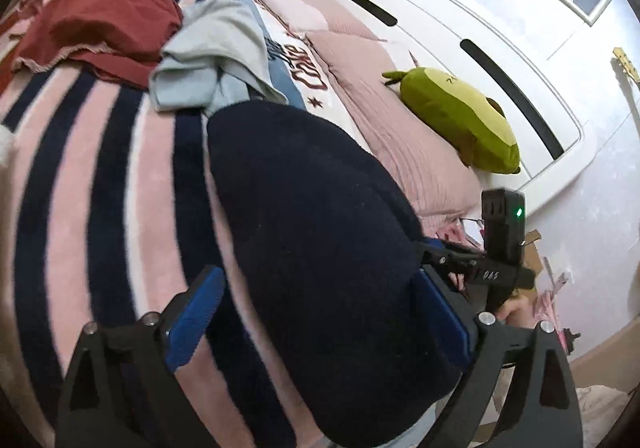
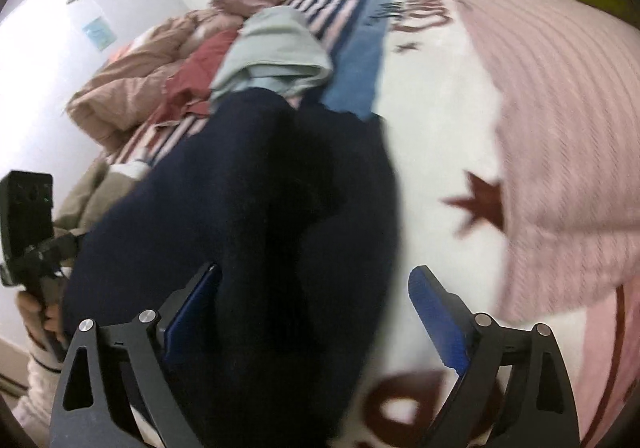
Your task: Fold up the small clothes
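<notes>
On the bed's pink-and-navy striped blanket (image 1: 100, 176), nearest me, both my left gripper (image 1: 320, 316) and right gripper (image 2: 316, 312) stand with jaws apart, gripping nothing, over the navy garment (image 1: 312, 232), which lies folded. I judge this piece nearly done; its long axis runs away from me toward the pale blue-grey garment (image 1: 216, 52). Beyond that, the red garment (image 1: 100, 28) also waits unfolded.
</notes>
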Motion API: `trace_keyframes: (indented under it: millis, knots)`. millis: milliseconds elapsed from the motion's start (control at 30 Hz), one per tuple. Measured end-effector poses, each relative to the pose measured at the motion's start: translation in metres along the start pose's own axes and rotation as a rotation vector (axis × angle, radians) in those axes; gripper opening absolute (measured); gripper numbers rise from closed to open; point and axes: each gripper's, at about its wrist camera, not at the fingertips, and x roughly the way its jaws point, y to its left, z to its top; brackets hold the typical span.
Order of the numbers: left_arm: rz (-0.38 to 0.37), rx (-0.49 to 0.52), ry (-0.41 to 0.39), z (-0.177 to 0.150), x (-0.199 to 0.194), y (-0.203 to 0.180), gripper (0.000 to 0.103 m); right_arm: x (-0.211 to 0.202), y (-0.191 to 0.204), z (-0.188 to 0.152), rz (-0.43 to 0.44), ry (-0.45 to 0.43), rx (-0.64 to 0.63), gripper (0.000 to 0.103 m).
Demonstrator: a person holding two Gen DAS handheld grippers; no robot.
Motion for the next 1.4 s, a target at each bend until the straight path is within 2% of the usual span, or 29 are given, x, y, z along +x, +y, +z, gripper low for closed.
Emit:
trace_keyframes:
  millis: [133, 233, 267, 333, 400, 467, 500, 600, 667, 833, 933, 1067, 1267, 1400]
  knots:
    - [-0.056, -0.018, 0.035, 0.005, 0.013, 0.004, 0.093, 0.002, -0.023, -0.016, 0.086, 0.051, 0.059, 0.093]
    - [-0.078, -0.04, 0.063, 0.008, 0.027, 0.008, 0.093, 0.006, -0.022, -0.012, 0.136, 0.088, 0.044, 0.094]
    - [-0.078, -0.042, 0.069, 0.009, 0.031, 0.008, 0.091, 0.011, -0.022, -0.008, 0.171, 0.112, 0.045, 0.094]
    - [-0.088, -0.055, 0.069, 0.01, 0.039, 0.01, 0.08, 0.019, -0.022, -0.002, 0.221, 0.128, 0.051, 0.093]
    - [-0.102, -0.072, 0.059, 0.011, 0.043, 0.011, 0.061, 0.025, -0.021, 0.001, 0.267, 0.147, 0.05, 0.085]
    - [-0.094, -0.074, 0.049, 0.013, 0.043, 0.009, 0.051, 0.036, -0.022, 0.006, 0.377, 0.172, 0.087, 0.065]
    - [-0.088, -0.075, 0.047, 0.014, 0.042, 0.007, 0.048, 0.042, -0.022, 0.006, 0.422, 0.186, 0.114, 0.065]
    - [-0.065, -0.041, 0.033, 0.015, 0.036, -0.003, 0.045, 0.045, -0.015, 0.007, 0.433, 0.158, 0.096, 0.059]
    - [-0.061, -0.014, 0.023, 0.016, 0.03, -0.012, 0.044, 0.036, -0.01, 0.006, 0.444, 0.119, 0.075, 0.05]
    - [-0.055, 0.032, -0.011, 0.02, 0.011, -0.027, 0.042, 0.024, 0.0, 0.009, 0.502, 0.064, 0.068, 0.045]
    - [-0.035, 0.056, -0.04, 0.022, -0.009, -0.034, 0.041, 0.022, 0.019, 0.014, 0.526, 0.039, 0.042, 0.044]
    - [-0.001, 0.084, -0.102, 0.029, -0.055, -0.038, 0.041, 0.018, 0.053, 0.028, 0.575, 0.0, 0.007, 0.044]
    - [0.117, 0.142, -0.185, 0.039, -0.143, -0.04, 0.041, 0.02, 0.14, 0.062, 0.641, -0.017, -0.107, 0.043]
    - [0.206, 0.126, -0.249, 0.04, -0.213, -0.02, 0.041, 0.036, 0.211, 0.081, 0.684, -0.003, -0.17, 0.043]
